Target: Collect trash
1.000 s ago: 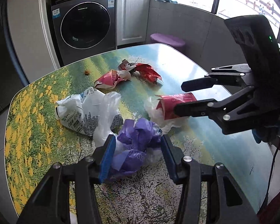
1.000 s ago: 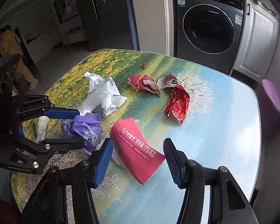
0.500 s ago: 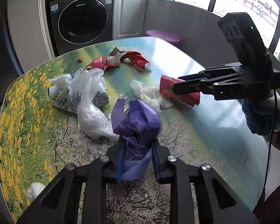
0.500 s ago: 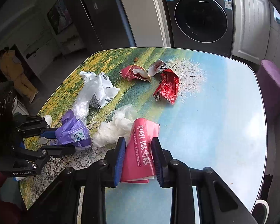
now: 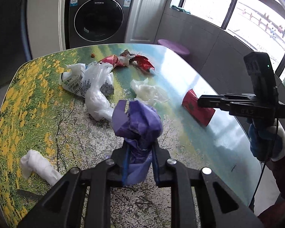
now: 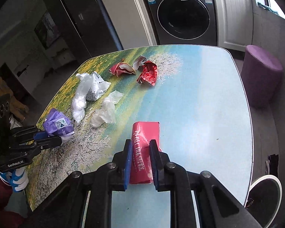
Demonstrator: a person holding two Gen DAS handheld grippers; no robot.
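My left gripper (image 5: 139,163) has just clamped the purple bag (image 5: 137,121) near the table's (image 6: 209,98) front edge, and my right gripper (image 6: 140,161) has just clamped the red pack (image 6: 145,142) beside it. Both grabs look secure to me, so I can carry them off. Farther back, white bags (image 6: 87,93) and red wrappers (image 6: 148,72) remain.
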